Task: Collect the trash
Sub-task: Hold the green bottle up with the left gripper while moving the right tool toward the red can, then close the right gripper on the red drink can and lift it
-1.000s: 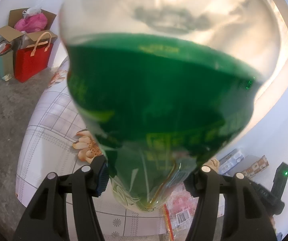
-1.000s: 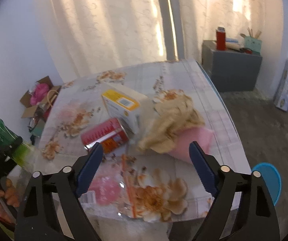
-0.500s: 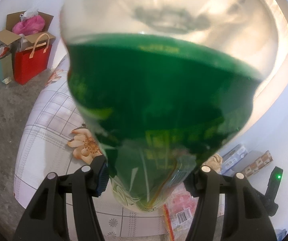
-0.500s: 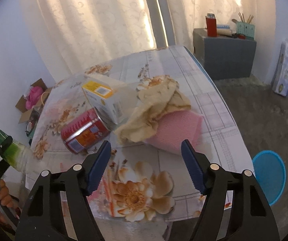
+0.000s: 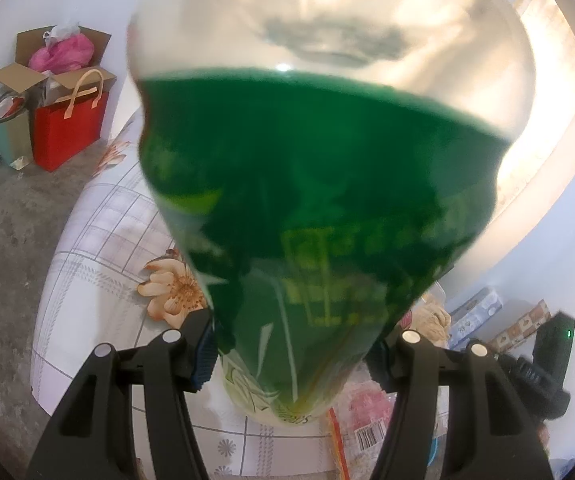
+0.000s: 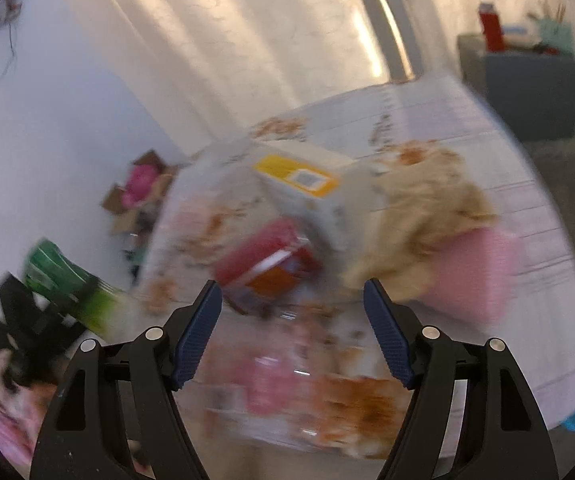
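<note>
A clear plastic bottle (image 5: 327,208) with a glossy green label is being pinched between the ribbed blue pads of the left hand-held gripper (image 5: 291,344), filling that view from six to twelve o'clock above the checked, flower-printed tabletop (image 5: 99,240). In the blurred right view, the right hand-held gripper (image 6: 292,316) is being held spread, with nothing between its pads; a red cylindrical can (image 6: 267,256) is lying on its side at twelve o'clock of its tips, with a yellow-topped carton (image 6: 307,188), crumpled beige paper (image 6: 419,220) and a pink block (image 6: 475,276) lying to the right.
</note>
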`<state>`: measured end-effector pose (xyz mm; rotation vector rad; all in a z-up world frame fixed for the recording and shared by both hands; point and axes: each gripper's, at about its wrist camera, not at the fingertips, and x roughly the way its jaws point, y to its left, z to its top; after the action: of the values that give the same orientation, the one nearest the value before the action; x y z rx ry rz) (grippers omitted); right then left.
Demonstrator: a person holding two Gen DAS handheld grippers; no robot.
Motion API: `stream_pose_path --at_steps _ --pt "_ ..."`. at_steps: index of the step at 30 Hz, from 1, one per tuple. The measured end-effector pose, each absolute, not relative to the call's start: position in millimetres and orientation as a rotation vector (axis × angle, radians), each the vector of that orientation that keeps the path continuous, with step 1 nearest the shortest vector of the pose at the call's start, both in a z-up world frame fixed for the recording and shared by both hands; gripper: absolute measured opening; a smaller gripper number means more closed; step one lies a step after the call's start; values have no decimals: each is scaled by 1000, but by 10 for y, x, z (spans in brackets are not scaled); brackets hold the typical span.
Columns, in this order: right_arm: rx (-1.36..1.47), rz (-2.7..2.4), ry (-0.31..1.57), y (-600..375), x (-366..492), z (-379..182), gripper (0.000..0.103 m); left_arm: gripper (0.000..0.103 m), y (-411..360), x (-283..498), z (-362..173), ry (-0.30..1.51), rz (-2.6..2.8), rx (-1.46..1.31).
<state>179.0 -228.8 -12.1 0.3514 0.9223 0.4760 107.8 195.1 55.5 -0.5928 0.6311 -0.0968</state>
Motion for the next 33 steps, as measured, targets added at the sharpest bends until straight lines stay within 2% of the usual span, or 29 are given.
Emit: stream_pose_path --at_steps 4,13,26,33 --pt "541 533 1024 -2137 1994 -246 70 58 1946 1062 555 627 -102 -598" --pt "656 433 1148 -1884 2227 -491 71 58 2093 964 508 608 -116 -635" --pt "808 295 1235 -1799 2482 -891 74 58 2197 892 410 599 -122 -669" --pt "877 277 1222 -1744 2524 -1029 74 58 2140 931 341 601 -119 -674"
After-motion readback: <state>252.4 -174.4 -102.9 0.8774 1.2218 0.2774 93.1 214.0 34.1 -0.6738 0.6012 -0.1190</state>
